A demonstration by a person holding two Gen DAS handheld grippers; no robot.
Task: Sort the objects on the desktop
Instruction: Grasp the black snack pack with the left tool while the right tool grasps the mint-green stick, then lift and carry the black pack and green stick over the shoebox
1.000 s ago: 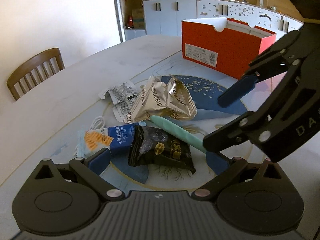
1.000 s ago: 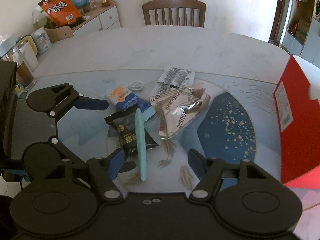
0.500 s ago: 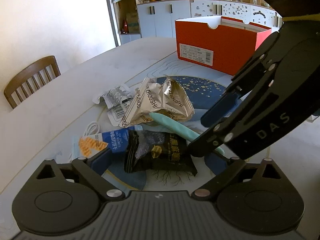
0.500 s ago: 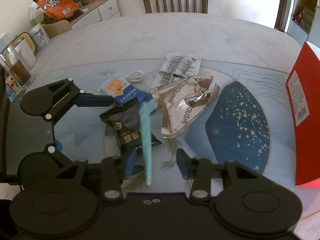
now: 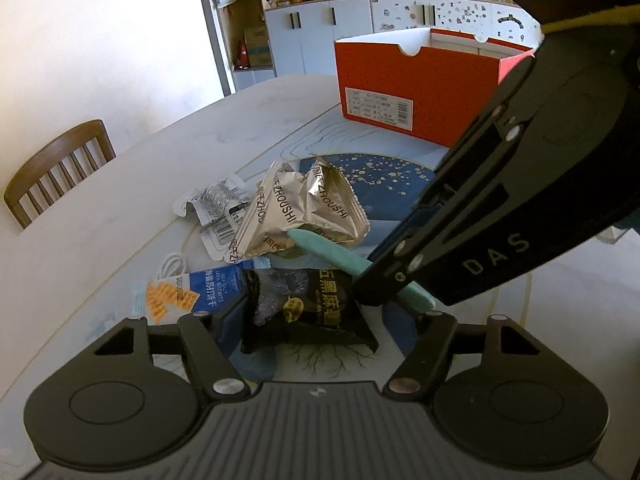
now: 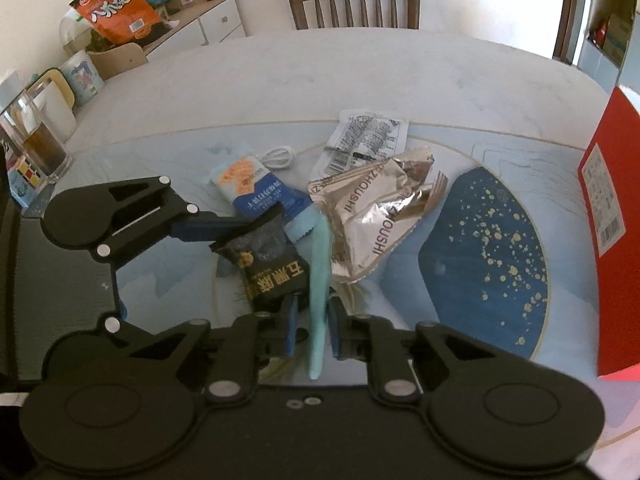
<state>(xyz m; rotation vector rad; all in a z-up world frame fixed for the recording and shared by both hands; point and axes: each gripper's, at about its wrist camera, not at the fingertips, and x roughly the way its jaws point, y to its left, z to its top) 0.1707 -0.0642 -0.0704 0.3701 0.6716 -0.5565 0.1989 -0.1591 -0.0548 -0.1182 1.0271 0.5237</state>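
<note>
The right gripper (image 6: 312,330) is clamping its nearly closed jaws on the teal pen (image 6: 319,276). The pen is lying at 6 o'clock, across the black snack packet (image 6: 269,266). The left gripper (image 5: 320,330) is hovering with jaws spread wide, gripping nothing.

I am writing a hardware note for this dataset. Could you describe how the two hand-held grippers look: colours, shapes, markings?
Both are matte black plastic. The left hand-held gripper has a ribbed grey-black body, two round disc housings, angular linkage arms with silver rivets, and blue finger pads. The right hand-held gripper has the same build, and its side carries white letters "DAS". No cables or sleeves are visible.
</note>
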